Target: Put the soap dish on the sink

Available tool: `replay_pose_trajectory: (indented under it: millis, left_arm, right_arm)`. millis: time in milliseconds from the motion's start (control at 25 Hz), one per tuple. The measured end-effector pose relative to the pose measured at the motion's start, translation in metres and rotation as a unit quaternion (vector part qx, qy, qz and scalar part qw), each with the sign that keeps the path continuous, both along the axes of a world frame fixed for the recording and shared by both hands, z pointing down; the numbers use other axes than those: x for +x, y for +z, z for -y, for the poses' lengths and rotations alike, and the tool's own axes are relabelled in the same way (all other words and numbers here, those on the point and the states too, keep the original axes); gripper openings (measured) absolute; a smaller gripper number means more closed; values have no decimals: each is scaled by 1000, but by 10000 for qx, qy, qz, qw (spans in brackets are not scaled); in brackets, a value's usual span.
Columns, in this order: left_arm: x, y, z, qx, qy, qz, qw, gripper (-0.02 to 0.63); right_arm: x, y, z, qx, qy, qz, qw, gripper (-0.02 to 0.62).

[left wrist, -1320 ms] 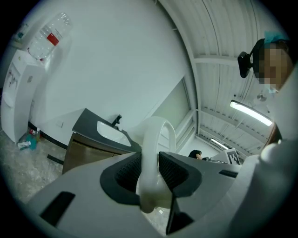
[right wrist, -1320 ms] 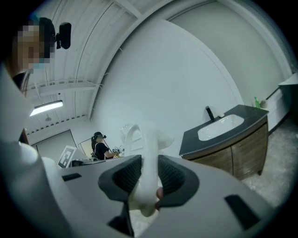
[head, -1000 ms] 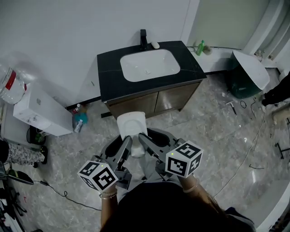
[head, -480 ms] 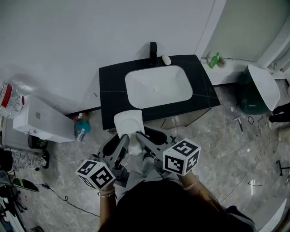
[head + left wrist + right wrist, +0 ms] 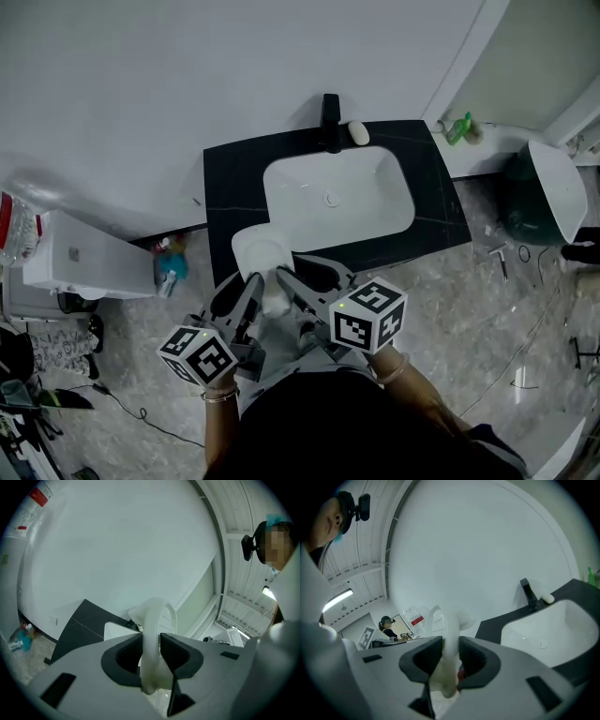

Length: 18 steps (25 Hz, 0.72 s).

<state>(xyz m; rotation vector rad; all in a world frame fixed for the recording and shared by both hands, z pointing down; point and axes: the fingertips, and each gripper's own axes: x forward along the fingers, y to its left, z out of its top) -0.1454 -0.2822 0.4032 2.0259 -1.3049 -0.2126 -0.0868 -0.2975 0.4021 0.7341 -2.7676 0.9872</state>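
The white soap dish (image 5: 260, 251) hangs in the air over the front left corner of the black sink counter (image 5: 230, 183). Both grippers grip it from my side. My left gripper (image 5: 251, 284) is shut on its left edge and my right gripper (image 5: 284, 279) is shut on its right edge. In the left gripper view the dish's rim (image 5: 156, 616) stands pinched between the dark pads (image 5: 175, 652). The right gripper view shows the same rim (image 5: 451, 634) clamped, with the white basin (image 5: 548, 630) ahead to the right. The basin (image 5: 337, 199) lies just beyond the dish.
A black faucet (image 5: 330, 122) and a white soap bar (image 5: 358, 132) sit at the counter's back edge. A white cabinet (image 5: 84, 258) and a blue bottle (image 5: 169, 264) stand at the left. A green bottle (image 5: 460, 127) and a white-lidded bin (image 5: 544, 192) are at the right.
Both grippers have carried the soap dish forward to the sink. It was over the floor before the cabinet and now overlaps the counter's front left corner.
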Motion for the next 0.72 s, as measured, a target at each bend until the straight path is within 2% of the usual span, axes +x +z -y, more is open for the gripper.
replay_pose_trajectory:
  millis: [200,520,720]
  left_arm:
    - [-33,31,59,-197,-16,59,9998,120]
    - [-82,104,139,-914,-88,-102,9957,120]
    - [-95,148,171,-1365,12,-98,9906,120]
  right_arm:
    - [-33,32,60,-266,-69,-115,9996,107]
    - [-82,103,141,-889,-147,-418,9951,107]
    - [-95,146,173,-1196,-45,-647,9907,107]
